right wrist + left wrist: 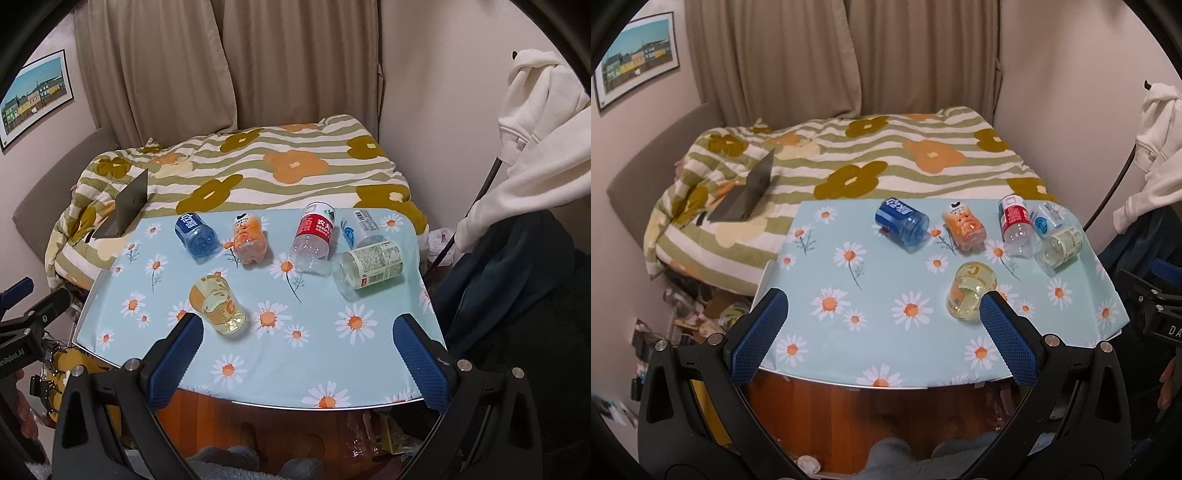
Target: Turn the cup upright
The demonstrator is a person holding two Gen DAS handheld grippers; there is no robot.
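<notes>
A yellow see-through cup [970, 294] with orange print lies on its side on the daisy-print table [871, 280], at front right in the left wrist view and front left in the right wrist view [217, 305]. My left gripper [882, 314] is open and empty above the table's front edge, its right finger close beside the cup. My right gripper [297, 341] is open and empty, the cup just beyond its left finger. Several cut bottle cups lie tipped at the back: blue [195, 234], orange [249, 239], red [313, 238], green-white [369, 266].
A small clear blue-label cup [359, 228] lies behind the green-white one. A bed with a flowered quilt [868, 162] and an open laptop [748, 192] stands behind the table. White clothing [535, 147] hangs at right. The other gripper's body [26, 332] shows at left.
</notes>
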